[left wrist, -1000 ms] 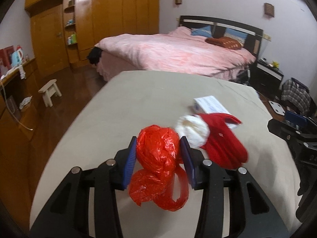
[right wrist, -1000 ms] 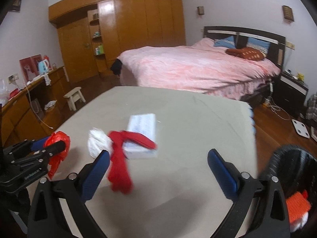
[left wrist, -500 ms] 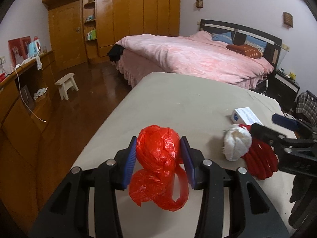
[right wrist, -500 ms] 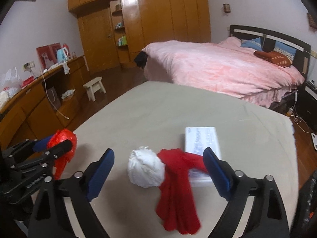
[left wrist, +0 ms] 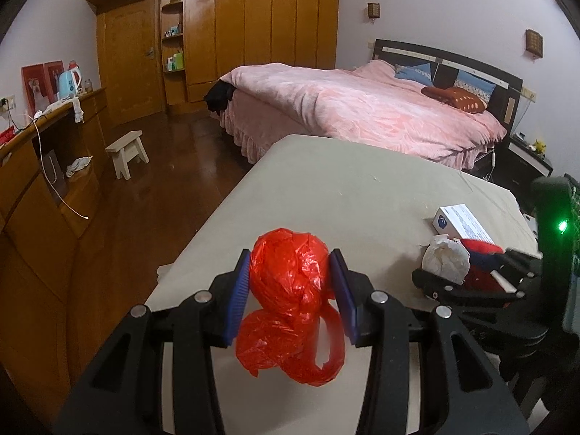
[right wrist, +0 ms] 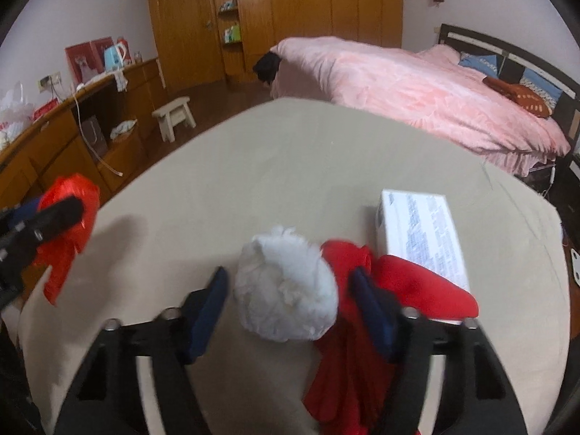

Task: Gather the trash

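Observation:
My left gripper (left wrist: 291, 291) is shut on a crumpled red plastic bag (left wrist: 290, 290) and holds it above the beige table's (left wrist: 344, 188) near left corner; the bag also shows in the right wrist view (right wrist: 69, 217). My right gripper (right wrist: 290, 301) is open, its blue pads on either side of a white crumpled paper ball (right wrist: 286, 286) that lies on the table (right wrist: 272, 166). The ball also shows in the left wrist view (left wrist: 446, 259). A red cloth (right wrist: 362, 326) lies right beside the ball, partly under my right finger.
A white printed box (right wrist: 420, 232) lies behind the red cloth. Beyond the table are a pink bed (left wrist: 362, 108), a wooden wardrobe (left wrist: 253, 29), a small stool (left wrist: 127, 148) and a long wooden sideboard (left wrist: 43, 166) on the left.
My right gripper has moved forward and down over the white paper ball and its jaws have narrowed around it. My left gripper has kept hold of the red bag and swung left.

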{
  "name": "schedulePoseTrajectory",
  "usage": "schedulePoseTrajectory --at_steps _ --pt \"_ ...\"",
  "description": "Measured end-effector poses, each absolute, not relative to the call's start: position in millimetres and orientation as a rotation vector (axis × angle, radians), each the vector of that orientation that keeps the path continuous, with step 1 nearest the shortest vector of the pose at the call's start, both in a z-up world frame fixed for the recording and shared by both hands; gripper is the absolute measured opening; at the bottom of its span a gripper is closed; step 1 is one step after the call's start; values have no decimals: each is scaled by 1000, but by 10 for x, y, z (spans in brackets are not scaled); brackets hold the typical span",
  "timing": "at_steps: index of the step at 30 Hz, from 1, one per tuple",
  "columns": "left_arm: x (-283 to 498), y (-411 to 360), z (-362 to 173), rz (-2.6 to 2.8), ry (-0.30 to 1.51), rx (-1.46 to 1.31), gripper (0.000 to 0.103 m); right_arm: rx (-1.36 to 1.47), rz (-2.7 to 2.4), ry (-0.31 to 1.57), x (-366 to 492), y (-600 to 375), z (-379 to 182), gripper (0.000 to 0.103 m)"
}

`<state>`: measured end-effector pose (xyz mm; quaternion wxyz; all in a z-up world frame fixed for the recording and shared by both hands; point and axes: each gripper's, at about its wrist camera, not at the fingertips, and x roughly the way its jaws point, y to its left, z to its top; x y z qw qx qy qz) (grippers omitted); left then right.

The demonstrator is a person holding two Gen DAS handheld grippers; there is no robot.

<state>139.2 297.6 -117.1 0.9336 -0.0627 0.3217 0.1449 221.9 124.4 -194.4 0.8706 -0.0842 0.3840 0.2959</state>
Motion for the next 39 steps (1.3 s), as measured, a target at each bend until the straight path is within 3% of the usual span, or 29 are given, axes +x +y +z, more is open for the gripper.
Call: schedulePoseTrajectory --at_steps 4,22,39 --pt "1369 2975 -1168 296 656 -128 42 -160 649 793 2174 1188 -1845 44" --pt "1319 2488 -914 211 615 -98 42 -27 670 654 1820 466 -995 44" --pt "1385 1947 -1163 117 667 -64 43 -17 556 785 1857 -102 -1619 47"
